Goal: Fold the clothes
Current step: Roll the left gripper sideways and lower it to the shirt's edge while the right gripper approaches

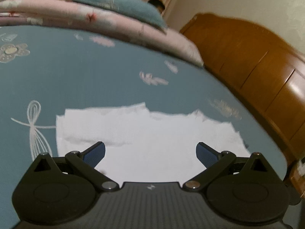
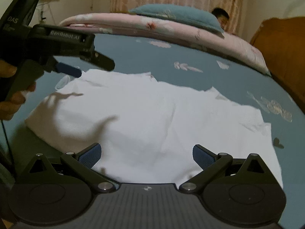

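With both the left gripper and right gripper spread wide above the limp white cotton garment, a shallow pinch risked dragging wrinkles.

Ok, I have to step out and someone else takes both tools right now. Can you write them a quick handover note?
Left tool: open, empty, above the near part of the shirt.
Right tool: open, empty, over the shirt's near edge.
The white shirt lies spread on the blue sheet, a few wrinkles; quilt and pillow sit behind it.
Done: it looks laid out, sleeves possibly tucked in.
Left: the folds.
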